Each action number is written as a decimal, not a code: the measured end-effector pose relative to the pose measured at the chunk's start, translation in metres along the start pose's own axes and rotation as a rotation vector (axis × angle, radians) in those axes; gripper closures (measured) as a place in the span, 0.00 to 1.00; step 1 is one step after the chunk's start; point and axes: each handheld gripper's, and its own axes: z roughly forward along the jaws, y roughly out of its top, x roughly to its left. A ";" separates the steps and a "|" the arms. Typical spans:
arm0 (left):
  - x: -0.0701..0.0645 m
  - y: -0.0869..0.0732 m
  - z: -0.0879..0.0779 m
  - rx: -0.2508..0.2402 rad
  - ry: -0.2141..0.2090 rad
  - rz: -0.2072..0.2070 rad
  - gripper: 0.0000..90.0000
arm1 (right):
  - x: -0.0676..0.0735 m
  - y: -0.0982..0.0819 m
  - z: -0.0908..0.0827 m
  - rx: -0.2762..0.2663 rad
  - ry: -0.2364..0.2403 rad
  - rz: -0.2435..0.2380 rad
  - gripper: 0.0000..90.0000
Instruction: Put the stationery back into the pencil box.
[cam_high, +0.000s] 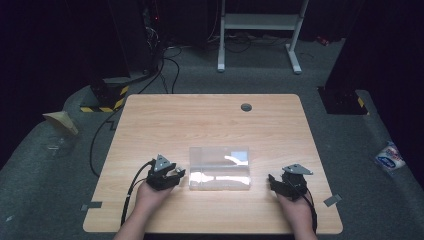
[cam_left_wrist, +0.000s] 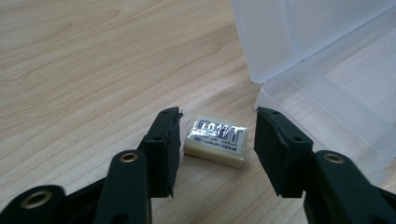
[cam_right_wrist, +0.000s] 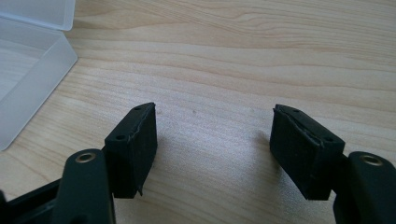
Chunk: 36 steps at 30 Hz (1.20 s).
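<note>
Between left tongs (cam_left_wrist: 217, 128), parted, untouched: eraser (cam_left_wrist: 215, 140), label print unreadable; right tongs (cam_right_wrist: 215, 133) wide, empty.

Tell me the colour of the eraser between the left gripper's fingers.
Cream-white eraser with a white sleeve printed in black; clearest in the left gripper view.

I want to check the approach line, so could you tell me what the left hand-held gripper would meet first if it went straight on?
The eraser, lying between the left hand-held gripper jaws, which don't yet touch it. Depth is uncertain.
</note>
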 end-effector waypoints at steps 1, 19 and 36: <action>0.000 0.000 0.001 0.004 -0.003 -0.003 0.59 | 0.000 0.000 0.000 0.000 0.000 0.000 0.35; -0.006 -0.002 0.002 0.026 0.016 0.051 0.65 | 0.002 -0.001 -0.001 -0.006 -0.009 -0.010 0.38; -0.004 -0.004 -0.002 -0.004 0.035 0.020 0.65 | 0.001 -0.002 -0.002 -0.004 0.002 -0.007 0.38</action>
